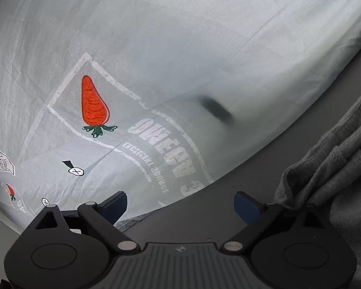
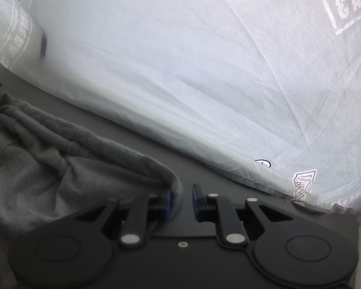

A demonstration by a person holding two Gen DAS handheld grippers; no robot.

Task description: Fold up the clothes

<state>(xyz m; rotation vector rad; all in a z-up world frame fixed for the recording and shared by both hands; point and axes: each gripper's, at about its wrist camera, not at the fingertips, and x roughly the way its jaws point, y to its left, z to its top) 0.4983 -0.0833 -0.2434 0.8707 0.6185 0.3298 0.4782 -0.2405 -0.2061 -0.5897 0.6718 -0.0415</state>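
Observation:
A grey fleece garment (image 1: 334, 168) lies bunched in folds on a dark grey surface (image 1: 228, 180). In the left wrist view it is at the right, with its edge draped against my left gripper's (image 1: 181, 206) right finger, outside the gap. My left gripper is open and empty. In the right wrist view the garment (image 2: 48, 149) fills the lower left, and its rolled edge wraps around the left blue pad (image 2: 167, 200). My right gripper (image 2: 181, 201) is open, with a narrow gap.
A pale sheet (image 1: 168, 48) printed with carrots (image 1: 93, 103) and grey lettering covers the area ahead of both grippers (image 2: 204, 60). A dark smudge (image 1: 215, 108) shows through it. The dark surface (image 2: 132, 134) runs between sheet and garment.

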